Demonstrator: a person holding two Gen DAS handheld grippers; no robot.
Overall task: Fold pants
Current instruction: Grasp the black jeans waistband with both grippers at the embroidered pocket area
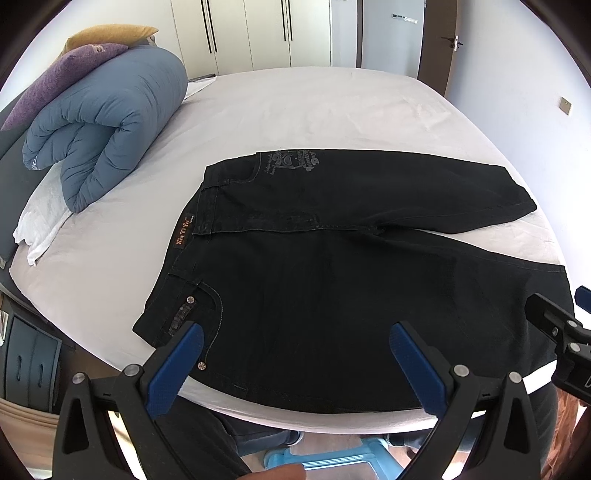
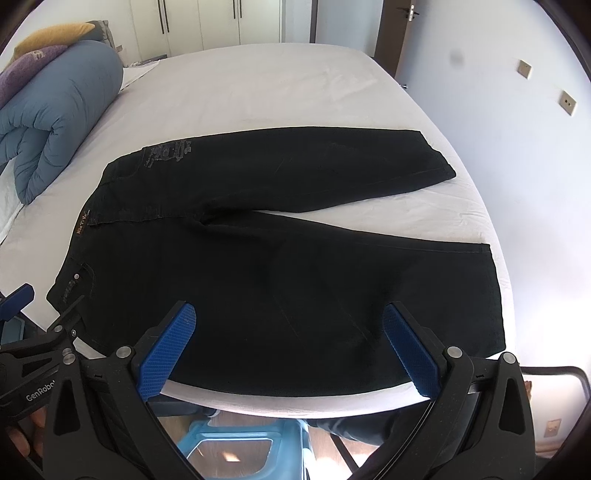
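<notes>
A pair of black jeans [image 1: 332, 280] is seen spread flat on a bed covered by a white sheet [image 1: 295, 110], waistband to the left and both legs splayed to the right, a wedge of sheet showing between them. The left gripper [image 1: 295, 343] is held above the near edge of the jeans with its blue-padded fingers [image 1: 177, 365] spread wide and nothing between them. The right gripper [image 2: 290, 325] is likewise held apart and empty over the near leg; neither can be seen touching the fabric. A brown waistband label [image 1: 181, 234] is visible, though its lettering is too small to be read with certainty. A grey printed design [image 1: 291, 160] near the far hip is blurred and cannot be deciphered. A rolled blue duvet [image 1: 107, 129] is shown at the far left, with a purple pillow [image 1: 55, 81] and a mustard pillow [image 1: 110, 35] stacked against it, both partly cut off by the lens edge. White wardrobe doors [image 1: 251, 33] are seen behind the bed. Below the mattress edge, a light blue plastic stool [image 2: 240, 439] is partly hidden by the gripper bodies. A fingertip is glimpsed at the bottom of the left wrist view, and the rest of the hand is out of frame.
</notes>
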